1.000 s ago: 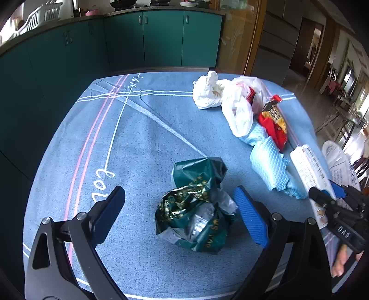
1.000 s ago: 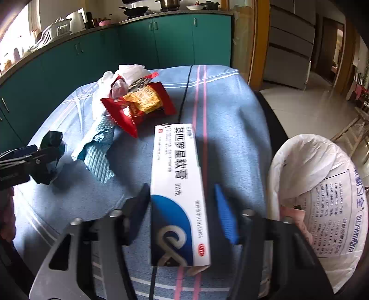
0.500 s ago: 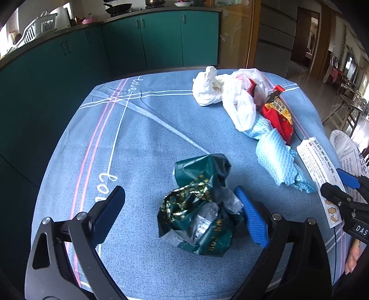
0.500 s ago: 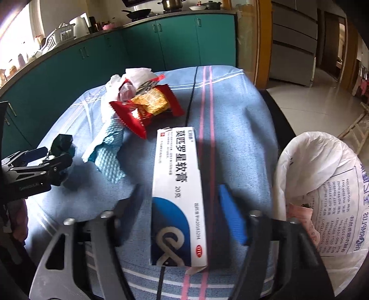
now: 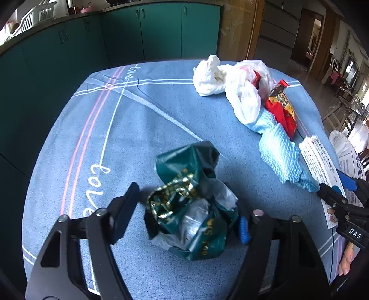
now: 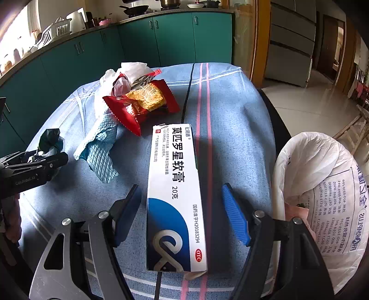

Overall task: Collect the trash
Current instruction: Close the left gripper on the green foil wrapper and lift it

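Between the spread fingers of the right gripper (image 6: 182, 212) lies an untouched box (image 6: 175, 196) marked "20克" and "OTC"; the left gripper (image 5: 184, 210) is closing around a green wrapper (image 5: 191, 207).

Teal cabinets (image 6: 175, 37) run behind the tabletop (image 5: 143, 129) from nine to twelve o'clock, under a dark counter bearing a white dish rack (image 6: 55, 32), a kettle (image 6: 77, 20) and pans (image 6: 136, 8). A wooden frame (image 6: 260, 39) stands at one o'clock. Grey panelling (image 6: 291, 41) and pale glossy floor tiles (image 6: 316, 103) lie toward two o'clock. Daylight enters at ten o'clock.
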A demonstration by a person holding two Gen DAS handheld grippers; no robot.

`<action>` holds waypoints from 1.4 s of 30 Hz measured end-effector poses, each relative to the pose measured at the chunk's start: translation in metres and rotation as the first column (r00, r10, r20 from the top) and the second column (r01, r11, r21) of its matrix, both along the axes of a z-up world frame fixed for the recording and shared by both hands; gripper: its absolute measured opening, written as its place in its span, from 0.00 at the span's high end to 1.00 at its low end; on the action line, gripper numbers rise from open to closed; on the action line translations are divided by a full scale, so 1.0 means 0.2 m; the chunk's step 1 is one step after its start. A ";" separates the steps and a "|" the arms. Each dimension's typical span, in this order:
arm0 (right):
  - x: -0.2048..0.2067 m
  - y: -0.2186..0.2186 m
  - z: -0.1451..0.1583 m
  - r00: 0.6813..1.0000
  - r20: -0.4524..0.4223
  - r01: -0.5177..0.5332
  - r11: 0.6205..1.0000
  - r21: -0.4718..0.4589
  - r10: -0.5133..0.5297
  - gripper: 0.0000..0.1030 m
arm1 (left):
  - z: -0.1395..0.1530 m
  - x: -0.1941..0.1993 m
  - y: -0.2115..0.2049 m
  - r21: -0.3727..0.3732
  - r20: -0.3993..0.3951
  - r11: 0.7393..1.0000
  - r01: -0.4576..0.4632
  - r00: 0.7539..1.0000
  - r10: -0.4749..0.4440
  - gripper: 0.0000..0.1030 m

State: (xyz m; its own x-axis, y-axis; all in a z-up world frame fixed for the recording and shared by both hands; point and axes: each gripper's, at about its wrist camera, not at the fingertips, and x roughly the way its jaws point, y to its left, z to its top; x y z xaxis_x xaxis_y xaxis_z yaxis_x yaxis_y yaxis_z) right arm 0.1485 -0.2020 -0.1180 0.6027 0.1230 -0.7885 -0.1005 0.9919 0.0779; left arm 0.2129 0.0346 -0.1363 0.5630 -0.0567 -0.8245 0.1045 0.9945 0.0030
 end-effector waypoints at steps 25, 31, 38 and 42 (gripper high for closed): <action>-0.02 0.00 0.05 0.999 0.048 -0.018 1.000 0.022 0.017 0.62 | 0.10 -0.06 -0.02 -0.033 0.083 0.999 0.029 0.996 -0.026 0.45; -0.03 -0.01 0.04 0.999 0.040 -0.011 1.000 0.017 0.011 0.62 | 0.14 -0.09 -0.03 -0.062 0.114 0.997 0.053 0.992 -0.046 0.45; -0.05 -0.03 0.08 0.997 0.080 0.006 0.999 0.035 -0.009 0.62 | 0.18 -0.15 -0.09 -0.062 0.142 0.992 0.106 0.985 -0.097 0.45; -0.08 -0.09 0.13 0.993 0.112 0.025 0.999 0.047 -0.030 0.62 | 0.21 -0.18 -0.12 -0.044 0.175 0.992 0.115 0.979 -0.106 0.45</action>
